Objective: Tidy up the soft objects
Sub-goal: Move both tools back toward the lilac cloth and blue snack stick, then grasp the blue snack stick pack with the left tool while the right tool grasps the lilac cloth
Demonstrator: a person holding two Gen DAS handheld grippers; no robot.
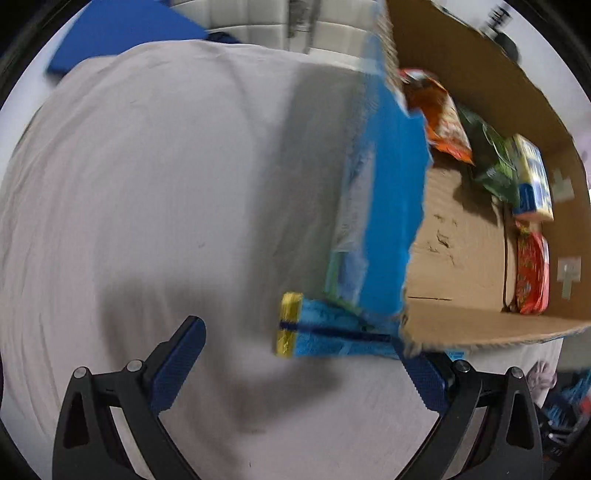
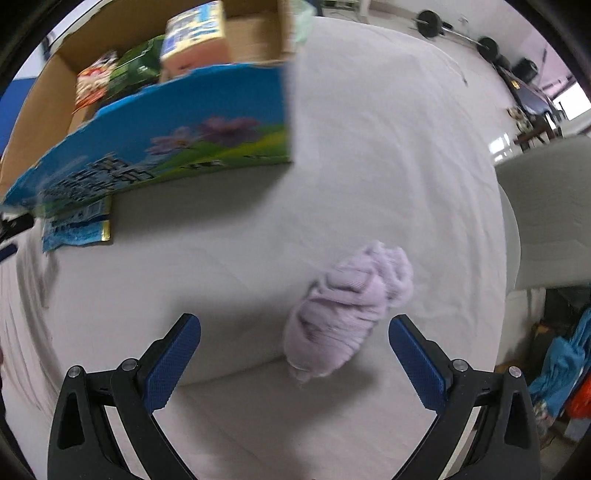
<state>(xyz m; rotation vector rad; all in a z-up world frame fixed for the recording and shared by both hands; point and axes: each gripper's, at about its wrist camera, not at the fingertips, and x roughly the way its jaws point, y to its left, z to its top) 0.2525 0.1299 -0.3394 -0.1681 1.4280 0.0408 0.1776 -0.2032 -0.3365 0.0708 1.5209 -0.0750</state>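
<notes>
On the bed, the right hand-held gripper (image 2: 294, 338) hangs with its jaws wide apart over a rolled lilac sock (image 2: 341, 314).

The sock lies on the pale sheet (image 2: 388, 147) between the blue pads, nearer the right one, nothing clamped yet. To take it well I'd centre the jaws on the thick middle of the roll and press low, so the soft knit bunches rather than slips out (the loose end toward the far side looks likeliest to unravel). The left hand-held gripper (image 1: 308, 347) is also spread and holds nothing; a blue snack packet (image 1: 325, 334) lies just ahead of it, against the cardboard box (image 2: 255, 33). The box's tall blue printed side (image 2: 177, 140) stands between the sock and the packets inside, so a lift must clear that rim.
</notes>
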